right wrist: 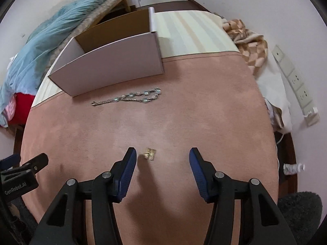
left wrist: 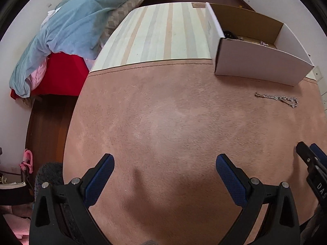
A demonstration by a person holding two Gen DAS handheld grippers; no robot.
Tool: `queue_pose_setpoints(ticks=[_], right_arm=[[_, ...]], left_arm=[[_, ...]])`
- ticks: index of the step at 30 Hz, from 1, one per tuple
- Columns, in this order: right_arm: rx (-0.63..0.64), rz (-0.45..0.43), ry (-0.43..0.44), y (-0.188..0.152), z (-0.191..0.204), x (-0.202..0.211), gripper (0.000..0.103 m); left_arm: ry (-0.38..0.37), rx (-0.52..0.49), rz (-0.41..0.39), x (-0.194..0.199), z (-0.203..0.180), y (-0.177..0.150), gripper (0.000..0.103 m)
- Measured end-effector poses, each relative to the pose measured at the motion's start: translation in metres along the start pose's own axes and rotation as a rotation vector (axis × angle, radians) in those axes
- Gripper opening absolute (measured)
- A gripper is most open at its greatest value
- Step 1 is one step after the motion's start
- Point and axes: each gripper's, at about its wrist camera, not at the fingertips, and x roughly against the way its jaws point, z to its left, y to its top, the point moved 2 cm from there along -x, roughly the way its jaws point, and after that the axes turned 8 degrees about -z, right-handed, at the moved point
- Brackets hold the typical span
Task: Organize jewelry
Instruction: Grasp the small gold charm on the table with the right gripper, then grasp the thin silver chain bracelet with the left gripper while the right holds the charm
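Observation:
A silver necklace with blue stones (right wrist: 130, 98) lies on the pink cloth in front of a white cardboard box (right wrist: 110, 71). It also shows in the left wrist view (left wrist: 278, 99), as does the box (left wrist: 259, 61), which holds dark and silver jewelry (left wrist: 231, 35). A small gold piece (right wrist: 149, 153) lies on the cloth just ahead of my right gripper (right wrist: 162, 155), between its open fingers and nearer the left one. My left gripper (left wrist: 164, 161) is open and empty over bare cloth.
The pink cloth (left wrist: 163, 112) covers the near table; a striped mat (left wrist: 163, 32) lies behind. A bed with a blue blanket (left wrist: 67, 28) stands left. A checked cloth (right wrist: 247, 38) and a power strip (right wrist: 296, 85) lie right.

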Motion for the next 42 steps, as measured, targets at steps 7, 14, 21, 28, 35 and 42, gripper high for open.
queue_pose_setpoints(ticks=[7, 14, 21, 28, 35, 42], right_arm=[[0.152, -0.054, -0.104, -0.004, 0.027, -0.003, 0.008], [0.052, -0.063, -0.099, 0.002, 0.001, 0.006, 0.008], [-0.114, -0.071, -0.094, 0.024, -0.056, 0.017, 0.008], [-0.229, -0.076, -0.089, 0.033, -0.096, 0.021, 0.008], [-0.29, -0.08, -0.086, 0.035, -0.115, 0.024, 0.008], [-0.32, -0.074, -0.064, 0.035, -0.119, 0.024, 0.008]], left_arm=[[0.008, -0.009, 0.007, -0.003, 0.004, 0.007, 0.102], [-0.011, -0.057, -0.04, 0.009, -0.014, 0.016, 0.102], [-0.161, -0.117, -0.085, 0.02, -0.069, 0.04, 0.101], [-0.305, -0.332, -0.088, 0.02, -0.155, 0.062, 0.098], [-0.285, -0.505, -0.058, -0.006, -0.201, 0.065, 0.082], [-0.414, -0.492, -0.043, -0.002, -0.199, 0.07, 0.019]])
